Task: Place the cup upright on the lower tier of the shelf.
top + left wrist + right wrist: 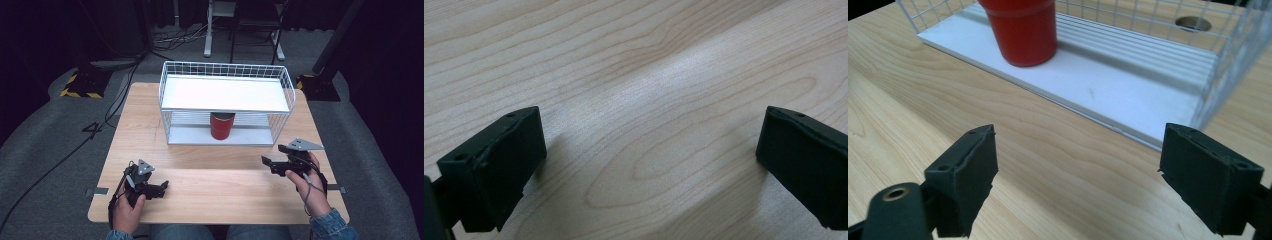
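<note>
High view first, nearest the person: the left gripper [150, 186] sits low over the table [215, 175], and the left gripper view has its jaws spread wide with nothing but pale wood grain between them. Across the near edge, the right gripper [275, 162] is held a little farther forward, its jaws also wide apart and empty, aimed toward the rack [226, 102].

Right gripper view: beyond the jaws comes bare wood, then the white ribbed base of the rack [1128, 85], and on it, ahead and toward the left jaw, the cup [1021, 29]. It stands upright on the lower shelf, under the rack's flat white top board, well apart from both grippers.

Risks, as I judge them: the cup sits in a low slot, so a gripper coming in high could knock the top board or catch the wire mesh. The cup looks like smooth, tapered red plastic, light enough to slide or tip if one jaw touches before the other. A hard squeeze might buckle its thin wall. The ribbed shelf may snag its rim as it is drawn out. The rack itself seems light and could shift on the slick laminate.
</note>
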